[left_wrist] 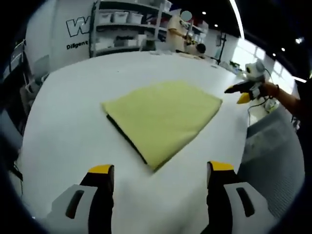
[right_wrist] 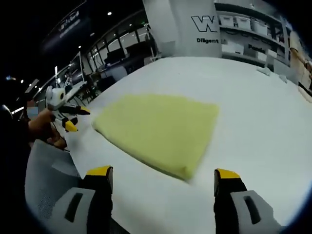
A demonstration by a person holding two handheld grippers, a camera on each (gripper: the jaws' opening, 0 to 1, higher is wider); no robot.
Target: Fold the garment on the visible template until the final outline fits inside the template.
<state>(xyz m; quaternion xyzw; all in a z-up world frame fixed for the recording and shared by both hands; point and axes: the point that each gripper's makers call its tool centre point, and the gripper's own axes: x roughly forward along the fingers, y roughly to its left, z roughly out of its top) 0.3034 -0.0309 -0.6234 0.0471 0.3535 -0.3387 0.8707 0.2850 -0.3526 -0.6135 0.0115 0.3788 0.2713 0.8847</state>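
Yellow terry-cloth garment [left_wrist: 163, 119], folded into a flat four-sided pad, lies on the white cloth-covered table [left_wrist: 68, 131], with a dark template edge [left_wrist: 126, 138] showing under its near-left side in the left gripper view. Left gripper [left_wrist: 161, 171]: jaws spread wide, yellow-tipped, grasping nothing, held short of the pad's near corner. Right gripper [right_wrist: 163, 174]: jaws likewise spread and empty, near the pad's corner [right_wrist: 183, 171]. White shelving with storage bins [left_wrist: 124, 24] stands beyond the table's far edge.
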